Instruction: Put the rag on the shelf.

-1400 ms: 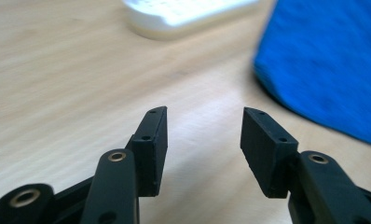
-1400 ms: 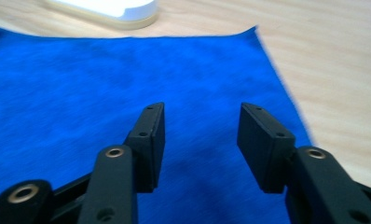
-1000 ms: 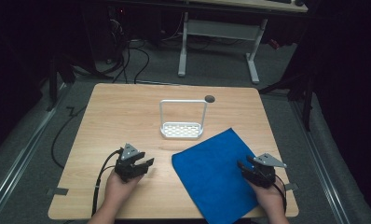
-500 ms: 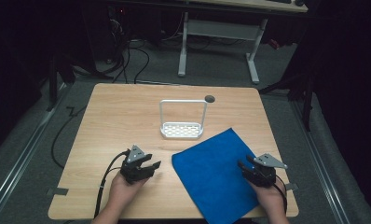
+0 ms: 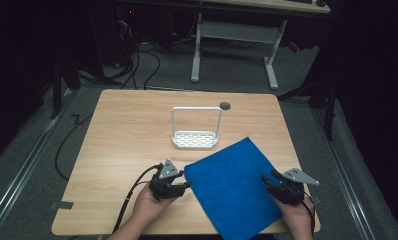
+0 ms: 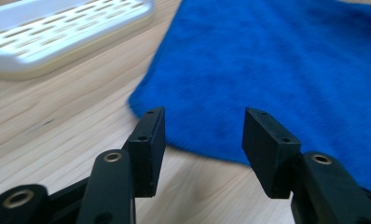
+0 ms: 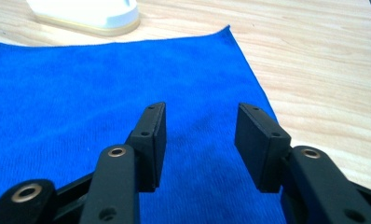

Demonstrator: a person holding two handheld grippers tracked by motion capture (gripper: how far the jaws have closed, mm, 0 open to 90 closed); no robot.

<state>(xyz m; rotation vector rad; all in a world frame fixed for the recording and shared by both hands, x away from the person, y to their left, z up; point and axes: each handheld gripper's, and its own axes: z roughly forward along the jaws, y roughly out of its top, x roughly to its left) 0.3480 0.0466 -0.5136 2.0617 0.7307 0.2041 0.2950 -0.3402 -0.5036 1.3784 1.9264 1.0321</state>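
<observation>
A blue cloth [image 5: 232, 187] lies flat on the wooden table [image 5: 127, 135], turned like a diamond. My left gripper [image 5: 184, 186] is open at the cloth's left corner. In the left gripper view its jaws [image 6: 202, 140] stand apart just before the cloth's edge [image 6: 291, 60], with nothing between them. My right gripper [image 5: 269, 181] hovers over the cloth's right side. Its jaws [image 7: 200, 140] are open and have just been opening wider. Only the cloth [image 7: 81, 93] lies beneath them; nothing is gripped.
A white slotted tray with a tall wire handle [image 5: 196, 139] stands just behind the cloth, seen blurred in the left gripper view [image 6: 58, 37] and also in the right gripper view [image 7: 90, 11]. A small round hole [image 5: 225, 105] marks the table's far edge. Bare wood lies at left.
My left gripper has slid to the right, up to the cloth's left corner. The right gripper has stayed over the cloth's right side.
</observation>
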